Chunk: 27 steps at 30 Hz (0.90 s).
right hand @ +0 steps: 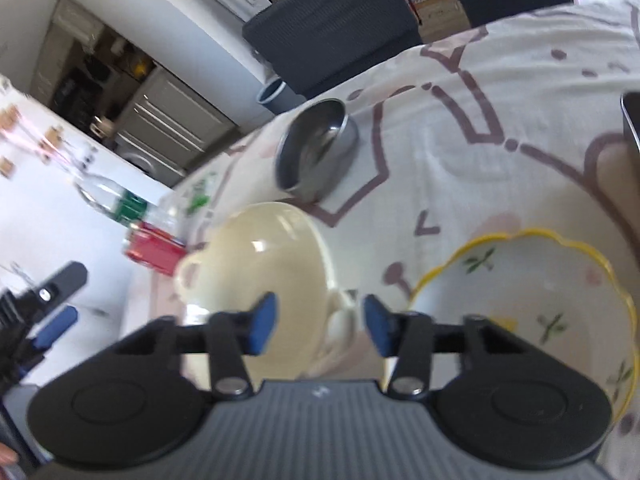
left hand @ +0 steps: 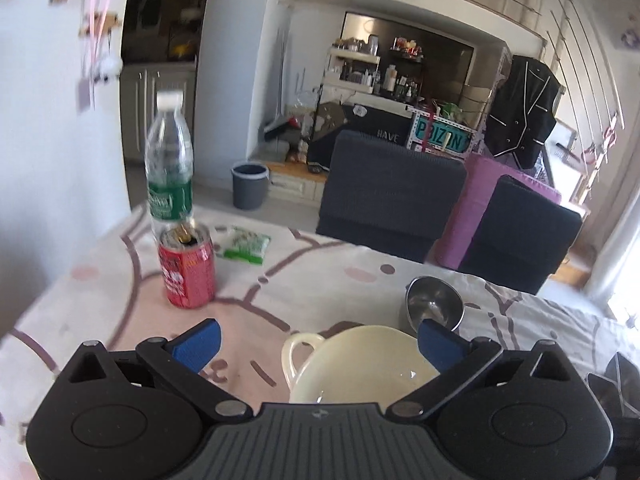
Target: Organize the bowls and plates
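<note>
Item count, both wrist views combined:

- Bowls: three. One cream bowl (right hand: 264,264) with loop handles, one steel bowl (right hand: 316,152), one white scalloped bowl (right hand: 532,304) with a yellow rim.
- Bottles: one clear water bottle (left hand: 169,160) with a green label.
- Cans: one red can (left hand: 187,268).
- Packets: one green-and-white packet (left hand: 245,245).
- Chairs beyond the counter: two dark chairs (left hand: 390,192).
- Bins on the floor: one grey bin (left hand: 249,185).

Left claw (left hand: 316,342) gapes over cream bowl (left hand: 360,364) beside steel bowl (left hand: 434,304).
</note>
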Tool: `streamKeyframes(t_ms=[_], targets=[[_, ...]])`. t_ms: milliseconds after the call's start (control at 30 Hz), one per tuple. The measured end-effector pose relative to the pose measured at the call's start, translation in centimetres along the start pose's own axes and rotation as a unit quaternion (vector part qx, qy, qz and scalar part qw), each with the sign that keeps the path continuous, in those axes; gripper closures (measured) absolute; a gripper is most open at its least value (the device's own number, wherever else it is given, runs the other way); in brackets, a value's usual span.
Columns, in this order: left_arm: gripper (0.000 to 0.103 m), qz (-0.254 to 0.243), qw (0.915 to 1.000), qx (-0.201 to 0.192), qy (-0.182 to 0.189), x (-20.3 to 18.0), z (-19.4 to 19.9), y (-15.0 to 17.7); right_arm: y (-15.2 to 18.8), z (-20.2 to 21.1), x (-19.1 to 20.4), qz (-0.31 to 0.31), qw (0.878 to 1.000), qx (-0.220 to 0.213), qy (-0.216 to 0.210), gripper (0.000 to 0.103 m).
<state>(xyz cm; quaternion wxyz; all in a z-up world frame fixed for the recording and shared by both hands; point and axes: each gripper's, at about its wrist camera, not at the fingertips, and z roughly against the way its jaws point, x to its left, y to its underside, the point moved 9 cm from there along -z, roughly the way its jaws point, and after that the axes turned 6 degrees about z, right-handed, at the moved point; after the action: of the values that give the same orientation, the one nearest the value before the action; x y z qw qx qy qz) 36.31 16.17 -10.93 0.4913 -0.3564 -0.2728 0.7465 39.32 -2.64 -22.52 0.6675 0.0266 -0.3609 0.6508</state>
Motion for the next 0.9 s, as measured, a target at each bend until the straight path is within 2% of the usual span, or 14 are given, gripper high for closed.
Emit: streamKeyframes(t_ms=[67, 200, 367, 433, 567, 700, 900], targets=[[0.0, 0.015, 0.9997, 0.013, 0.014, 0.6, -0.9, 0.2, 0.3, -0.8, -0.4, 0.012, 1.0, 0.021, 0.018, 0.077], [0.001, 0.039, 0.9988, 0.027, 0.014, 1.9, -2.5, 0.5, 0.8, -1.1, -0.4, 0.051, 0.997, 0.053, 0.035, 0.088], [0.008, 0.084, 0.9956, 0.04, 0.015, 3.7, -3.9, 0.5, 1.1, -1.1, 0.6, 0.126, 0.988, 0.07, 0.054, 0.087], [0.012, 0.098, 0.9941, 0.045, 0.016, 4.3, -4.3, 0.6, 0.7, -1.3, 0.4, 0.132, 0.987, 0.069, 0.053, 0.09], [0.028, 0.129, 0.9892, 0.063, 0.032, 5.0, -5.1, 1.2, -0.9, -1.1, -0.8, 0.132, 0.988, 0.041, 0.068, 0.093], [0.041, 0.125, 0.9877, 0.087, 0.035, 4.8, -6.1, 2.1, -3.2, -1.4, -1.9, 0.119, 0.989, 0.035, 0.077, 0.09], [0.053, 0.117, 0.9837, 0.129, 0.045, 4.4, -7.3, 3.9, -6.5, -2.5, -2.2, 0.116, 0.989, 0.018, 0.093, 0.088]])
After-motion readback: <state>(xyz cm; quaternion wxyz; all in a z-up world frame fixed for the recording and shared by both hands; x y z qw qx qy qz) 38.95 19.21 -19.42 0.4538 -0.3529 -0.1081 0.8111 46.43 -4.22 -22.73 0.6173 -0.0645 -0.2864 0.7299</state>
